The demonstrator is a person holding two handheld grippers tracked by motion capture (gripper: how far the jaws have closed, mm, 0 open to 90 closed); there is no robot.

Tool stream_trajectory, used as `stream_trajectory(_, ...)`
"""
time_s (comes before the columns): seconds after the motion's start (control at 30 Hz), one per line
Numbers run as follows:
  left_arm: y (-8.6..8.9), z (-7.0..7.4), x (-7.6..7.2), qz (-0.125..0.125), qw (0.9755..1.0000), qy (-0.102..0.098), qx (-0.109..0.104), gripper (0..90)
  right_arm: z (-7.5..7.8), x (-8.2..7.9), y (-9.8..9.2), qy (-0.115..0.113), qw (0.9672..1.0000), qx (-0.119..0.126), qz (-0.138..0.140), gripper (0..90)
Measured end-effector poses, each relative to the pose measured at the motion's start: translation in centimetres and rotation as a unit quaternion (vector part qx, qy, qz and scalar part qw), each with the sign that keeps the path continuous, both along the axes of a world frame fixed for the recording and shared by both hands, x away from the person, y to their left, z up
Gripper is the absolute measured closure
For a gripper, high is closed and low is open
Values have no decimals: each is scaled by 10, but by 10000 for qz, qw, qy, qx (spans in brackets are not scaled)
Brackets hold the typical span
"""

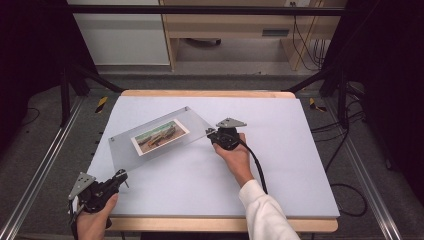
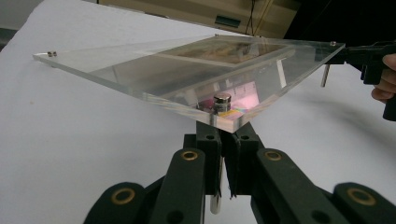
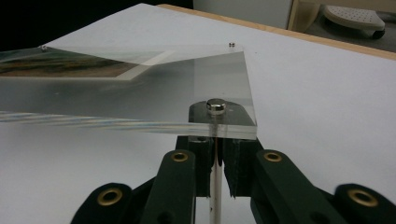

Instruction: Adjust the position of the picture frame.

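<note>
1. We hold a clear acrylic frame (image 1: 159, 137) above the white table (image 1: 280, 165), with one gripper at each of two opposite corners. The frame sits over the left-centre of the table.
2. Contents: a photo (image 1: 160, 136) is sandwiched between the two clear sheets. It shows a brownish landscape with a white border. In the right gripper view the photo (image 3: 70, 65) lies far left, seen at a shallow angle.
3. Left gripper (image 1: 121, 176): its jaws are clenched on a thin metal post (image 2: 215, 203) beneath the near corner. A round metal cap (image 2: 222, 101) sits on top of that corner.
4. Right gripper (image 1: 210, 132): its jaws are clenched likewise on the post (image 3: 214, 184) below its corner, under a matching cap (image 3: 216, 106).
5. In the left gripper view the frame tilts, and the other gripper (image 2: 369, 56) grips the far right corner, where another post (image 2: 324, 75) hangs down.
6. Surroundings: the table has a wooden edge (image 1: 210, 93). Beyond it stand pale cabinets (image 1: 125, 35) and dark rig bars (image 1: 200, 10). A cable (image 1: 256, 165) trails from the right gripper along the sleeve (image 1: 265, 212).
7. Nothing lies on the table under the frame.
</note>
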State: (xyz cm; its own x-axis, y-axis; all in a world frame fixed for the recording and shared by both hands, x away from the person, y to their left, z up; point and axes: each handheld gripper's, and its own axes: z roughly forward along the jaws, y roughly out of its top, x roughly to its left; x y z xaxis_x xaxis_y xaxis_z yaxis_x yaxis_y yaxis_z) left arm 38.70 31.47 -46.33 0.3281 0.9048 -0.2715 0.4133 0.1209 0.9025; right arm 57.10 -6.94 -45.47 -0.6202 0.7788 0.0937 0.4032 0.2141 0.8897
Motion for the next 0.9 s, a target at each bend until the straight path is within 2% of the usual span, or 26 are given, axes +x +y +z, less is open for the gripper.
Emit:
stream_trajectory(0.43,-1,1,1,22,9999,-1,112,811,2,1,1,29,10000,-74,34,846)
stream_trajectory(0.63,-1,2,3,17,9999,19,144,838,4,2,1,140,9999,-11,28,839)
stream_trajectory(0.83,-1,4,3,11,9998,32,186,845,5,1,2,95,9999,-121,47,850)
stream_trajectory(0.9,-1,6,3,43,9997,-36,245,845,7,1,2,27,9999,-134,63,853)
